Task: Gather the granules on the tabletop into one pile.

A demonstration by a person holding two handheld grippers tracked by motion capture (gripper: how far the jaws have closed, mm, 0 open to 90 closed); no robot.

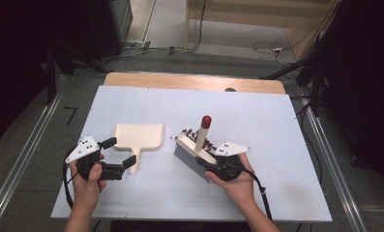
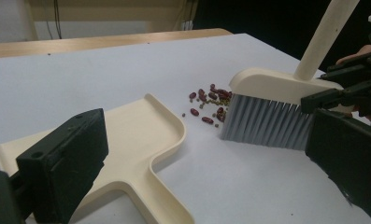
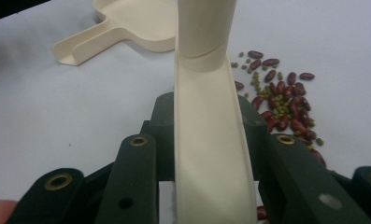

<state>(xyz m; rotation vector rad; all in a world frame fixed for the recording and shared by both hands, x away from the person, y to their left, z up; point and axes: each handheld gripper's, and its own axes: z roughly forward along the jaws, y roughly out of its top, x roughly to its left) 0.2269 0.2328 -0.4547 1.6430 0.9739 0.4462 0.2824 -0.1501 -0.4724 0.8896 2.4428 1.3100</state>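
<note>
right gripper (image 1: 210,163) clamping brush (image 1: 194,149), left gripper (image 1: 119,153) spread beside dustpan (image 1: 137,136)

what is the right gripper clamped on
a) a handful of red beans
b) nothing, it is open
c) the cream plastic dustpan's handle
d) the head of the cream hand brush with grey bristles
d: the right gripper has its black jaws closed on either side of the cream hand brush with grey bristles, seen clearly in the right gripper view.

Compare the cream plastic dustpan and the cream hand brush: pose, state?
The cream plastic dustpan lies flat on the table, ungripped, between the open jaws of the left gripper; the cream hand brush stands bristles-down, clamped by the right gripper. The dustpan holds nothing; the brush borders the beans. Both are cream.
</note>
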